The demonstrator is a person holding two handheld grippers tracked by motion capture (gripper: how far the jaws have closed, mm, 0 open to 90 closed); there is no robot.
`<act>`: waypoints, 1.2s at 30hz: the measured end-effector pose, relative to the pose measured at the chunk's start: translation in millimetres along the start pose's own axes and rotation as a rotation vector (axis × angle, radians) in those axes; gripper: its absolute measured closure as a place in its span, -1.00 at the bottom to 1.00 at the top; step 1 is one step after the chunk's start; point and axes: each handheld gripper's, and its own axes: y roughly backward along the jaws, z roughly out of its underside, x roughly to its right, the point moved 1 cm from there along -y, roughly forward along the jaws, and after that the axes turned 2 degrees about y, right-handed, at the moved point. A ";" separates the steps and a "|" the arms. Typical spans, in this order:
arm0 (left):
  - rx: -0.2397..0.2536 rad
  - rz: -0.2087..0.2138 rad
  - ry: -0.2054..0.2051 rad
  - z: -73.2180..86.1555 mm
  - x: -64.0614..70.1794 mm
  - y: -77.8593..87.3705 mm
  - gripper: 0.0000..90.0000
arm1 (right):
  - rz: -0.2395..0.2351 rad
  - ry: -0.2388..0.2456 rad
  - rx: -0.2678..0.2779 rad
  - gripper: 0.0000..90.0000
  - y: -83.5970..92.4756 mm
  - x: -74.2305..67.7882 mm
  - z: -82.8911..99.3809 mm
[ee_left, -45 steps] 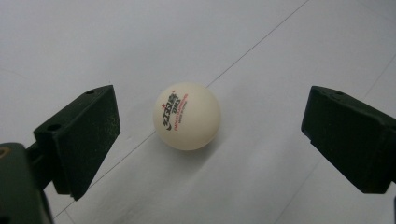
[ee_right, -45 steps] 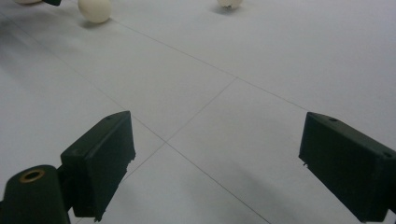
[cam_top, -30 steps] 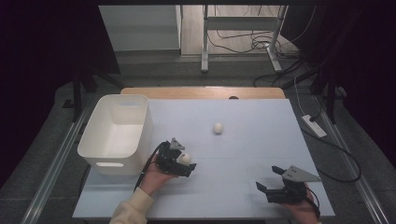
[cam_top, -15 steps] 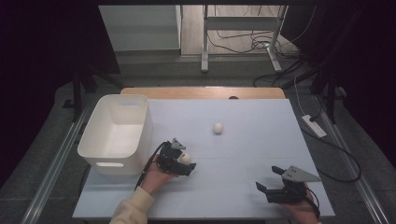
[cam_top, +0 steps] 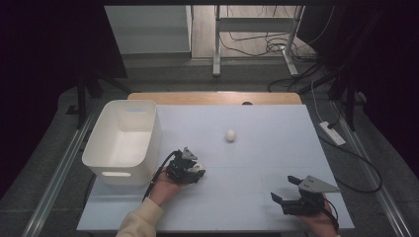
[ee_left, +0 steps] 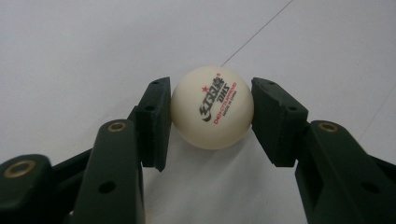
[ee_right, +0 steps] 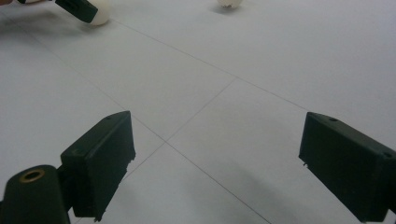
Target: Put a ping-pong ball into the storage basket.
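A white ping-pong ball (ee_left: 212, 108) with red and black print sits on the pale table between my left gripper's jaws. The left gripper (ee_left: 211, 116) has just been closing, and its pads now press on both sides of the ball. In the high view this gripper (cam_top: 197, 169) lies low on the table, right of the white bin. A second white ball (cam_top: 230, 135) rests alone farther back, mid-table. My right gripper (cam_top: 282, 188) stands open near the front right edge with bare table between its jaws (ee_right: 219, 154). From there the held ball (ee_right: 102, 13) and the second ball (ee_right: 229, 2) appear far off.
A white plastic bin (cam_top: 148, 143) stands at the table's left side, close to my left hand. A wooden strip (cam_top: 212, 97) runs along the far edge. Cables and desk legs lie on the floor beyond.
The left gripper's jaws have drawn in onto the ball beside the bin. Both hands stay where they were, and the far ball has not moved.
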 end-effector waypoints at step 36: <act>0.123 0.047 0.013 -0.7 0.7 25.6 0.13 | 0.004 0.001 0.001 -0.77 0.3 0.0 0.1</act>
